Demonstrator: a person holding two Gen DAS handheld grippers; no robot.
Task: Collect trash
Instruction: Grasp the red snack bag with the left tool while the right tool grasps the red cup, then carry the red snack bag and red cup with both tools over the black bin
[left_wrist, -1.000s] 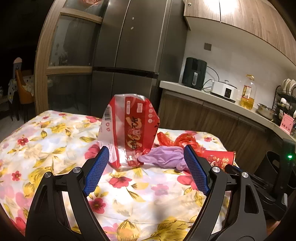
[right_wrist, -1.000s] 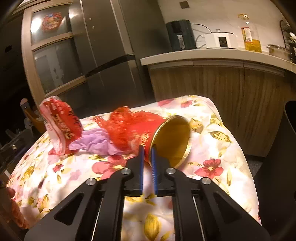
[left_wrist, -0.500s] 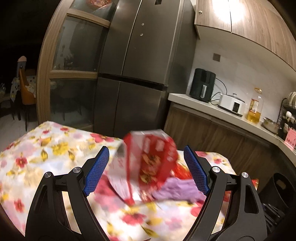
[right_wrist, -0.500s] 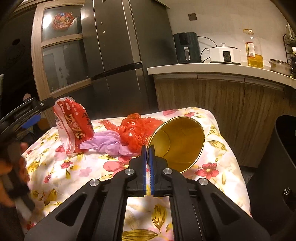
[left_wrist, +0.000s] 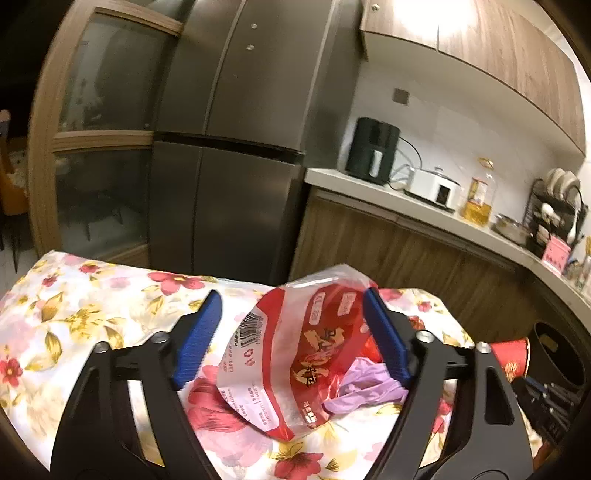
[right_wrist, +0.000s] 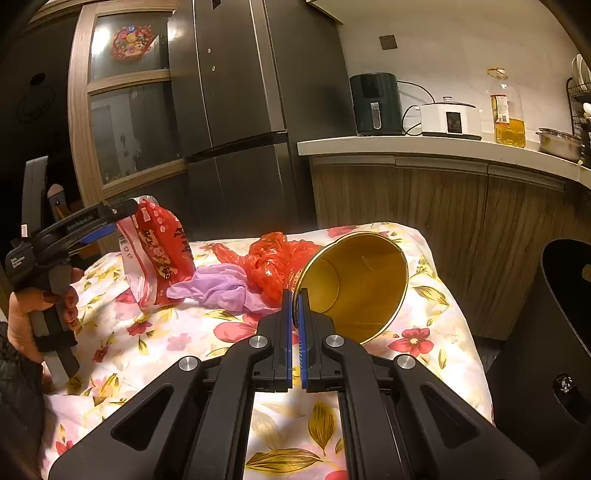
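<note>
A red and clear snack bag (left_wrist: 295, 354) stands on the flowered tablecloth (left_wrist: 92, 317). My left gripper (left_wrist: 291, 336) is open, its blue pads on either side of the bag's top. The bag also shows in the right wrist view (right_wrist: 155, 254), with the left gripper (right_wrist: 110, 221) at its top. A purple glove (right_wrist: 218, 288) and a crumpled red plastic bag (right_wrist: 273, 258) lie beside it. My right gripper (right_wrist: 294, 314) is shut on the rim of a paper cup (right_wrist: 354, 284), red outside and gold inside, held tilted above the table.
A black trash bin (right_wrist: 554, 332) stands at the right of the table. A fridge (left_wrist: 236, 147) and a wooden counter (right_wrist: 443, 184) with appliances are behind. The paper cup shows at the right edge of the left wrist view (left_wrist: 513, 358).
My left gripper has moved forward and now has its pads around the top of the snack bag. My right gripper has lifted the cup a little, still shut on its rim.
</note>
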